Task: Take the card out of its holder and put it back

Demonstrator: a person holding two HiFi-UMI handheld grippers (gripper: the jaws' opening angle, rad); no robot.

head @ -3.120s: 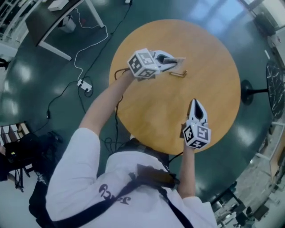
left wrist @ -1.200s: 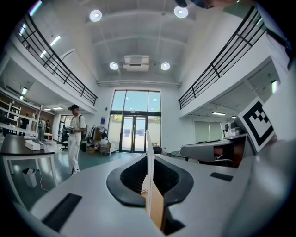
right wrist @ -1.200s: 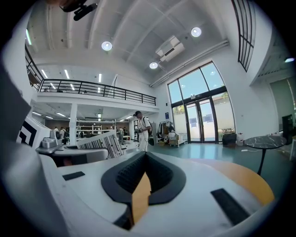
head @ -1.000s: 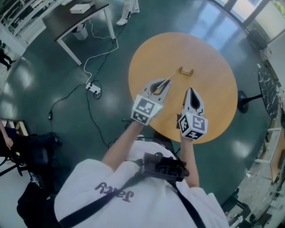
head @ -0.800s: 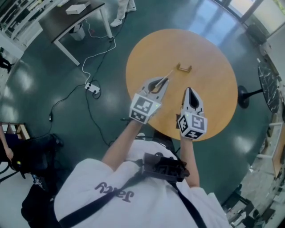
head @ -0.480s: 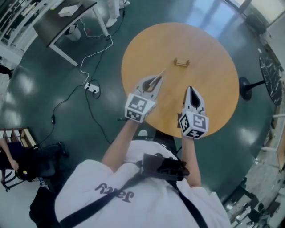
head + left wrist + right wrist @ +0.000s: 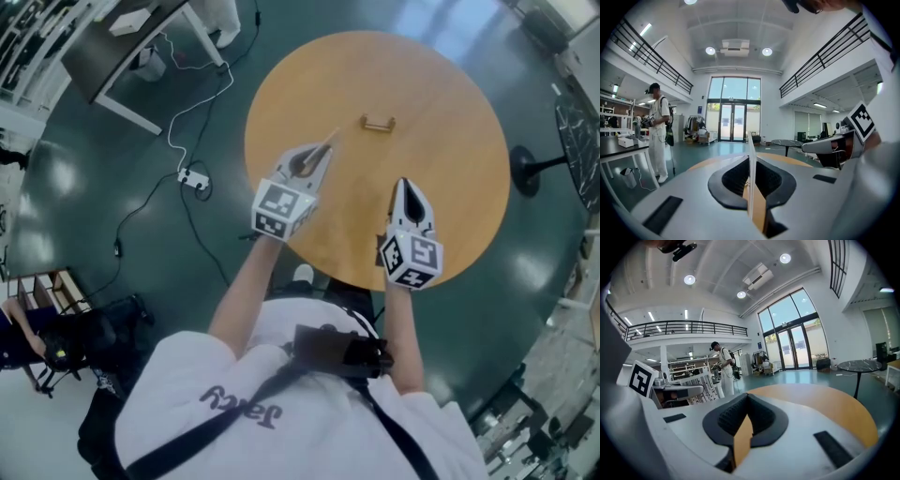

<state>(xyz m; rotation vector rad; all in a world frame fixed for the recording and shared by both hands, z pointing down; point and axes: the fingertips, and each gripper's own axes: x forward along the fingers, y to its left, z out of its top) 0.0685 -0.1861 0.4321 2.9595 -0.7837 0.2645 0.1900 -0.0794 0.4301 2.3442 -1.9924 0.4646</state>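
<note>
- Progress check: first half looked done. The card [image 7: 331, 139] was out of the holder [image 7: 378, 123] and up in the air, pinched edge-on in the left tool [image 7: 319, 153].
- The left tool's jaws were nearly shut, pads pressing on both faces of the card, with the card sticking out past the tips toward 1 o'clock.
- The right tool [image 7: 404, 186] had its jaws together with nothing in them. Its own view only showed bare tabletop past the tips. It hung over the near edge of the tabletop [image 7: 450, 112], pointing to 12 o'clock.
- The holder sat empty near the middle of the tabletop, at roughly 1 o'clock from the left tool and 11 o'clock from the right one, well apart from both.
- What was left, as I read it: carry the card over to the holder, line its edge up with the slot and drop it in. That's the fiddly half.
- Nothing stood in the way. The wood between the tools and the holder was bare.
- Other stuff around: a power strip [image 7: 194, 178] with its cable on the floor at 9 o'clock from the left tool, a dark desk [image 7: 112, 47] out at 10 o'clock, and a black stand base [image 7: 530, 183] on the floor at 3 o'clock.
- The left gripper view also caught a person [image 7: 658, 131] in white standing well away.
</note>
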